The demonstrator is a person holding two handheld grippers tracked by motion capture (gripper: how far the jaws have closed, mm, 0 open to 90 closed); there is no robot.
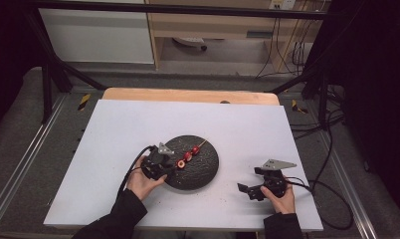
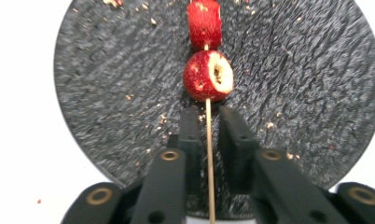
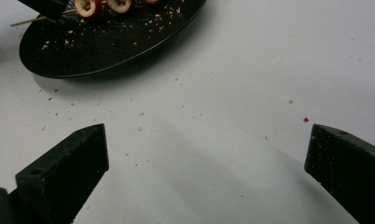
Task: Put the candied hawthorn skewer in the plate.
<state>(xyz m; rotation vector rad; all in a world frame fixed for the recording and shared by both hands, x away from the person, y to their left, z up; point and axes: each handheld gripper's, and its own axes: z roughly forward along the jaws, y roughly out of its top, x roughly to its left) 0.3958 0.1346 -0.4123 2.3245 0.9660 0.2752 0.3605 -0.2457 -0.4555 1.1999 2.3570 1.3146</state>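
Note:
A thin wooden skewer [image 1: 188, 156] with red fruit pieces threaded on it lies across a round black plate [image 1: 204, 174]. In the left gripper view the nearest piece [image 2: 202, 77] shows a pale hollowed core, and a second piece [image 2: 204, 23] sits behind it. My left gripper [image 2: 209, 112] is at the plate's left edge [image 1: 169, 167]. Its jaws stand a little apart on either side of the bare stick [image 2: 209, 163], with a gap on each side. My right gripper [image 1: 249, 180] rests on the table to the right of the plate, and its jaws [image 3: 206, 135] are spread wide with nothing between them.
The plate [image 3: 106, 46] sits on a white sheet [image 1: 118, 129] over a wooden table, with crumbs scattered on the plate and around it. Black frame bars and cables surround the table. A hand holds each gripper near the front edge.

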